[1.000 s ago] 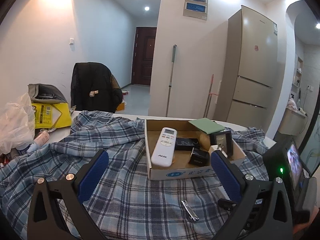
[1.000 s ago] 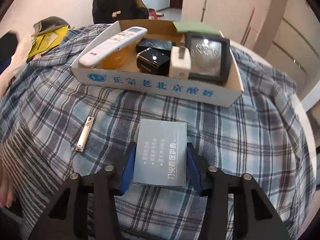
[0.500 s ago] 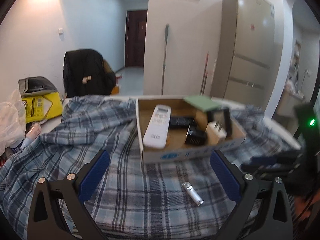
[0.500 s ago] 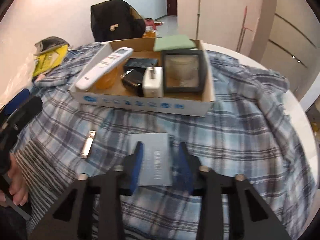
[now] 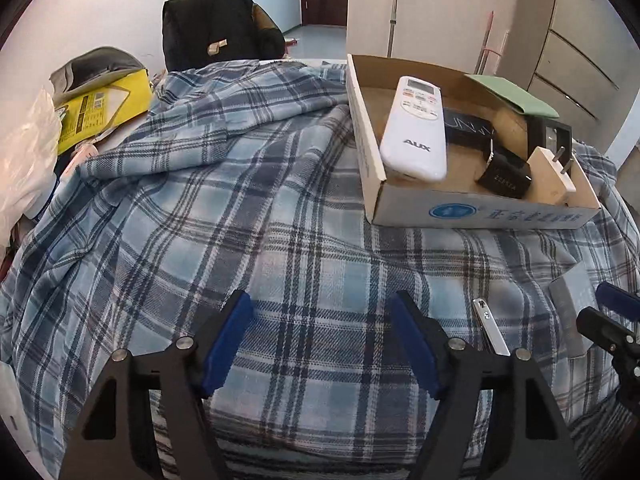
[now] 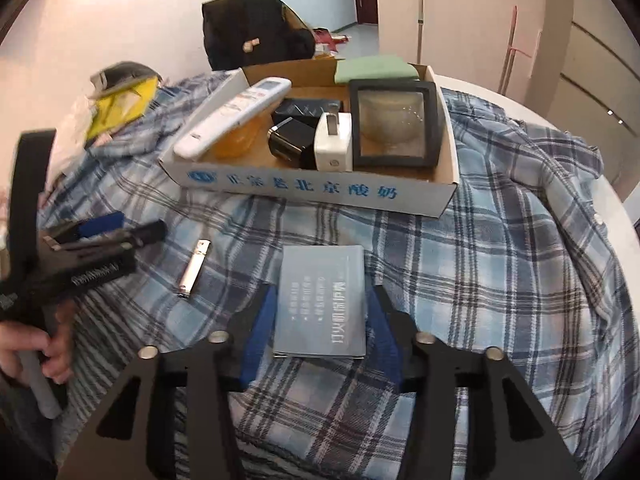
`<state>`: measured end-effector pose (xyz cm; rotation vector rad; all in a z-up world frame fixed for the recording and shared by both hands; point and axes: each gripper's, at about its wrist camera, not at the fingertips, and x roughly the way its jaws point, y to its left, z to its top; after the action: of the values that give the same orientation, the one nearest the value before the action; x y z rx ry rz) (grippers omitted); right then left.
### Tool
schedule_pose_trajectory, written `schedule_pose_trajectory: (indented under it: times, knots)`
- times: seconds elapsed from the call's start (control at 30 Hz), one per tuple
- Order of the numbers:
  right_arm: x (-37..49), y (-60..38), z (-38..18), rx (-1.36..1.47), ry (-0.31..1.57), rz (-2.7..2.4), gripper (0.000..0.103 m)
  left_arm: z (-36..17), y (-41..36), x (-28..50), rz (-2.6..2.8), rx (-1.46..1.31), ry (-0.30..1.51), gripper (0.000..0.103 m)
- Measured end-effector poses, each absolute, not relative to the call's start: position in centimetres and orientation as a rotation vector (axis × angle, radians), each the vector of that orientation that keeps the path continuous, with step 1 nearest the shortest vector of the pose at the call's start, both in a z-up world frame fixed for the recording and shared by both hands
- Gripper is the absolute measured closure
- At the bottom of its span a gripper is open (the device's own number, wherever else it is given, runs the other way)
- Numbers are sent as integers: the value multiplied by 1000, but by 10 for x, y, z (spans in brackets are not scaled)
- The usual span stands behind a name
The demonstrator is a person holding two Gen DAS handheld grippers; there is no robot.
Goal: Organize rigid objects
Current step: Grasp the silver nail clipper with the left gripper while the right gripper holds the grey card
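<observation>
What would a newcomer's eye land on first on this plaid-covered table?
Probably the cardboard box at the back, packed with a white remote, two plug adapters, one black and one white, and a black-framed square case. In front of it a grey booklet lies flat on the plaid cloth between the jaws of the right gripper, which have just been opening. A small silver nail clipper lies to the left, beside the left gripper.

Woven plaid cloth (image 5: pixel 240 208), soft, matt; cardboard box (image 6: pixel 320 190); glossy white plastic remote (image 5: pixel 416 128); shiny metal clipper (image 6: pixel 194 268).
</observation>
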<state>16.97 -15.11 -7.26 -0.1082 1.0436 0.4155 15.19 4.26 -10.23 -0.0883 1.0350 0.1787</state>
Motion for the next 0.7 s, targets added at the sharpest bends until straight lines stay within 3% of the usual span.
schedule_pose_trajectory:
  times: [0.2, 0.33, 0.5, 0.7]
  knots:
    - [172, -146, -75, -143, 1047, 404, 46, -105, 48, 152, 192, -101, 1033, 28]
    - [174, -142, -82, -194, 1053, 360, 56, -100, 49, 151, 205, -106, 1034, 28]
    - [175, -155, -79, -126, 1035, 361, 57, -101, 48, 151, 210, -105, 1033, 28]
    - [177, -181, -57, -79, 915, 289, 57, -55, 39, 123, 89, -165, 820, 28]
